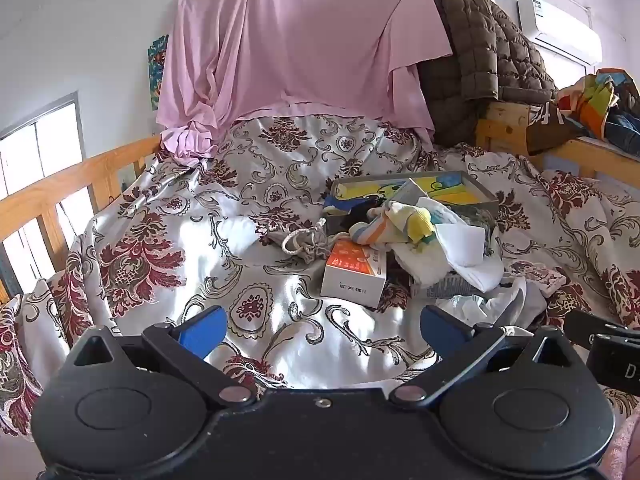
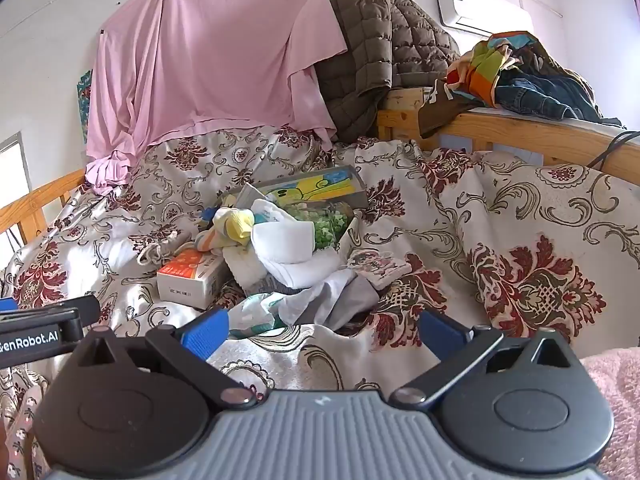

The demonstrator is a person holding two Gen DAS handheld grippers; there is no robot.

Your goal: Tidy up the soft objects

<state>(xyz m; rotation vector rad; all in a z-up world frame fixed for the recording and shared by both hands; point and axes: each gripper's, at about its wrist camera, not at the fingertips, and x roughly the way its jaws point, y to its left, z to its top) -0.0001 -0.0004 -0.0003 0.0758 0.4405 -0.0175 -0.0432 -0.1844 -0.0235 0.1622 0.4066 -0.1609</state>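
Note:
A heap of socks and small cloths lies on the floral bedspread: a yellow-and-striped sock bundle (image 1: pixel 404 226) (image 2: pixel 230 226), white socks (image 1: pixel 460 254) (image 2: pixel 286 250), and a grey-and-white garment (image 2: pixel 332 300). Behind them is an open grey box with a yellow cartoon picture (image 1: pixel 444 190) (image 2: pixel 316 188). My left gripper (image 1: pixel 322 330) is open and empty, short of the heap. My right gripper (image 2: pixel 322 332) is open and empty, its fingers just short of the grey-and-white garment and a crumpled patterned cloth (image 2: pixel 256 314).
An orange-and-white carton (image 1: pixel 354 276) (image 2: pixel 190 276) and a grey drawstring pouch (image 1: pixel 304 242) lie left of the heap. A pink sheet (image 1: pixel 296 44) hangs behind. A brown quilted jacket (image 2: pixel 384 48) and clothes (image 2: pixel 520 76) lie on the wooden bed rail (image 2: pixel 532 136).

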